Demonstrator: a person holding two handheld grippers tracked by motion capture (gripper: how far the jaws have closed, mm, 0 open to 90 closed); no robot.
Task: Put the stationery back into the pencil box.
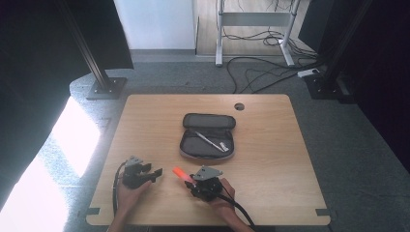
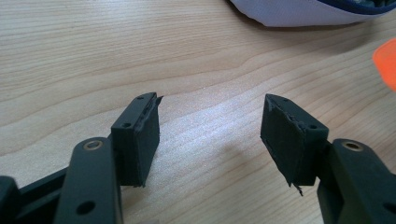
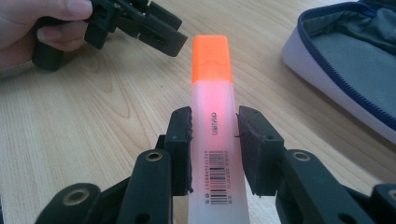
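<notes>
Right now my right gripper point(image 3: 214, 140) has its jaws clamped on the highlighter point(image 3: 212, 116), one rubber pad on each flat side of the pale, translucent barrel, just above its barcode. Its orange cap sticks out well past the jaws, pointing toward my left gripper point(image 3: 140, 23). In the high view the highlighter point(image 1: 181, 173) sits low over the near middle of the table point(image 1: 270, 159), between the two grippers.

My left gripper point(image 2: 210, 135) has its jaws wide apart with bare wood grain between them; the black pads are frayed at the edges. An orange sliver of the cap point(image 2: 386, 60) shows at the right edge of that view, apart from the jaws.

Beyond the grippers lies the case point(image 1: 208, 137), unzipped and folded open at the table's centre, soft grey fabric with a dark zip rim. A pen point(image 1: 209, 140) lies slantwise inside it. Between the highlighter and the case I see only open wood. A round hole point(image 1: 239, 106) sits near the far edge.
</notes>
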